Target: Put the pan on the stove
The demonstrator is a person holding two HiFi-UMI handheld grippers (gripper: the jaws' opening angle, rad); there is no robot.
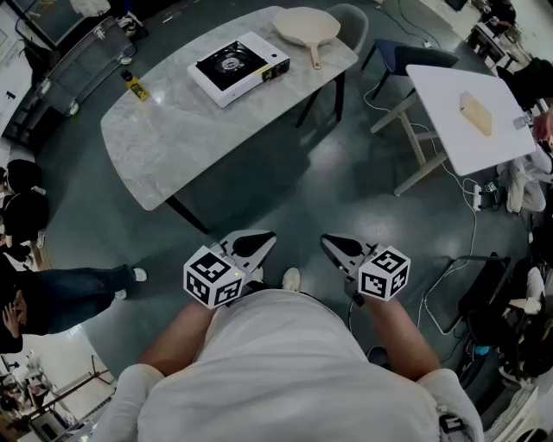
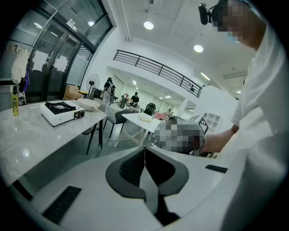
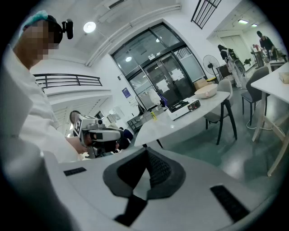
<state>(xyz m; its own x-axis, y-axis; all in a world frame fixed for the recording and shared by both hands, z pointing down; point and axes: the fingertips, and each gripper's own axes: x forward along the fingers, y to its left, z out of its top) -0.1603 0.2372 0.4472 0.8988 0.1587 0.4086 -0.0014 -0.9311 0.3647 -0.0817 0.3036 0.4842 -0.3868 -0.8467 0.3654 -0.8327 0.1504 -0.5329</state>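
Note:
The cream pan (image 1: 306, 27) lies at the far right end of the marble table (image 1: 173, 129), its handle pointing toward me. Just left of it sits the white stove (image 1: 239, 66) with a black burner top. Both are far from my grippers. My left gripper (image 1: 263, 241) and right gripper (image 1: 331, 244) are held close to my body over the floor, both shut and empty. The left gripper view shows its jaws (image 2: 144, 151) pressed together, with the stove (image 2: 62, 111) and pan (image 2: 89, 104) far off. In the right gripper view the right gripper (image 3: 146, 153) is likewise shut, stove (image 3: 183, 108) and pan (image 3: 205, 92) distant.
A yellow bottle (image 1: 134, 85) stands on the table's left part. A white side table (image 1: 467, 112) holding a pale block (image 1: 476, 113) stands at the right, with a dark chair (image 1: 406, 56) beside it. Cables lie on the floor at right. A person (image 1: 52, 285) is at the left.

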